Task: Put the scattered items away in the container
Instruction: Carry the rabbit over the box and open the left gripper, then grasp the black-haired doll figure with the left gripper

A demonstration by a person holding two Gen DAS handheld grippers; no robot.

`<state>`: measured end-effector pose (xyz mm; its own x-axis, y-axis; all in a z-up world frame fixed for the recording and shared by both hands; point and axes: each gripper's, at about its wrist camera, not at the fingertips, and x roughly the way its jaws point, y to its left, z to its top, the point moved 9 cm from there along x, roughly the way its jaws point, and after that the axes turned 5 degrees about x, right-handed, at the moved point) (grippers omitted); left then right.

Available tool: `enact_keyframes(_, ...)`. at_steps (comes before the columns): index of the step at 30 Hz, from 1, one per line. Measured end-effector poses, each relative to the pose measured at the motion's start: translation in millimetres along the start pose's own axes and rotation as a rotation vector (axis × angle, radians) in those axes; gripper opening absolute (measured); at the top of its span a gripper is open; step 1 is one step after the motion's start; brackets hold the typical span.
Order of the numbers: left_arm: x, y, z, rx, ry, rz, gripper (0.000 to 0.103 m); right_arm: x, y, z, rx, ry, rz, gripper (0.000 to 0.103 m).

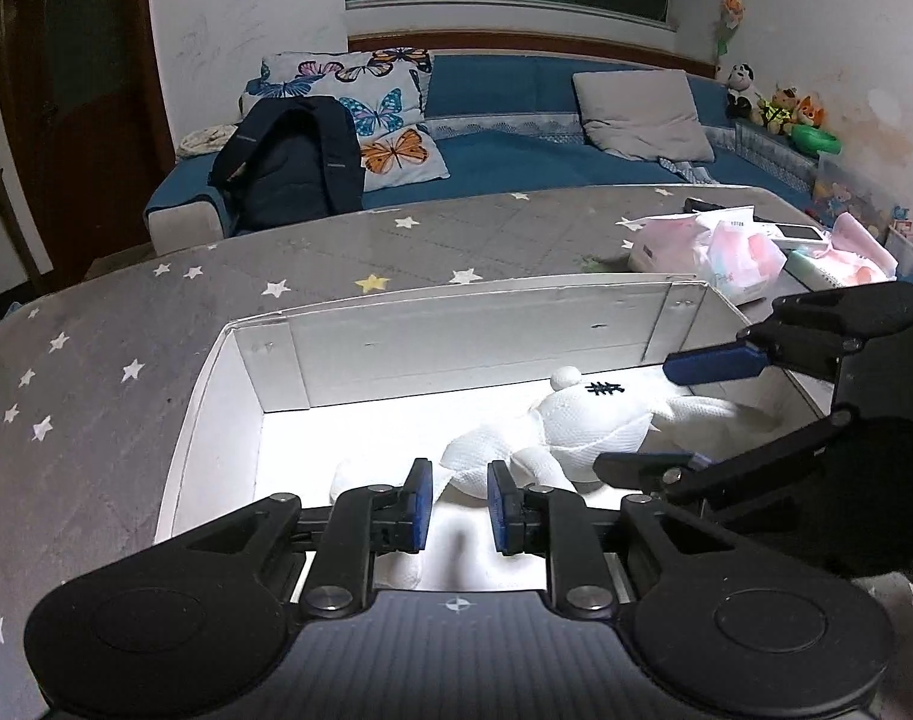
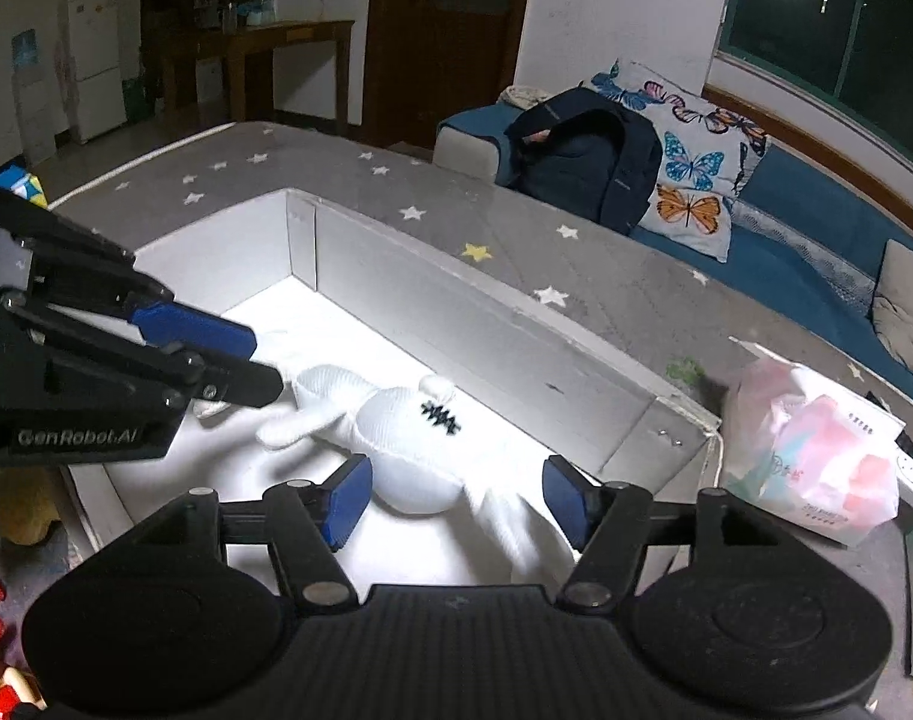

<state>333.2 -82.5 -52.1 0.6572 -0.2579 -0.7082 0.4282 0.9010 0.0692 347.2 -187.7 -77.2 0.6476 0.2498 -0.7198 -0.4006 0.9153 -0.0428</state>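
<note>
Your right gripper (image 2: 456,495) hangs over the white box (image 2: 486,312), fingers (image 2: 348,498) spread wide with the white plush toy (image 2: 408,438) lying between them on the box floor. Your left gripper (image 2: 240,366) reaches in beside the toy's limbs.

We see a home living room, blue sofa (image 1: 504,150) with butterfly cushions (image 1: 360,102), plush toys (image 1: 774,102) at its far end, fridge (image 2: 93,60), wooden door (image 1: 78,108).

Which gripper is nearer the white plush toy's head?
Right. The right gripper hangs open straddling the white plush toy at its head; the left gripper, also open, sits by its limbs at the box's other end.
</note>
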Motion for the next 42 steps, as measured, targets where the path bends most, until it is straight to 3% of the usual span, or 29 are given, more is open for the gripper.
enact_keyframes(12, -40.5, -6.7, -1.6, -0.017, -0.062, 0.013, 0.024, -60.8, 12.2, 0.9, 0.045, -0.123, 0.016, 0.081)
enact_keyframes(21, -83.3, -10.8, -27.8, -0.054, -0.091, 0.020, 0.026, -116.2, 37.6, -22.1, 0.068, -0.211, 0.069, 0.086)
enact_keyframes(26, -96.5, -19.3, -49.1, -0.067, -0.076, -0.008, 0.026, -133.9, 53.7, -48.1, 0.075, -0.210, 0.101, 0.086)
enact_keyframes(28, -101.1, -24.5, -57.7, -0.066, -0.071, -0.022, 0.026, -139.0, 60.0, -60.3, 0.082, -0.205, 0.111, 0.093)
enact_keyframes(36, -112.1, -40.1, -94.4, -0.082, -0.037, -0.083, 0.029, -144.7, 89.3, -108.3, 0.086, -0.159, 0.142, 0.094)
enact_keyframes(42, -113.9, -48.5, -111.9, -0.100, -0.006, -0.138, 0.029, -137.7, 104.8, -126.2, 0.114, -0.136, 0.152, 0.094)
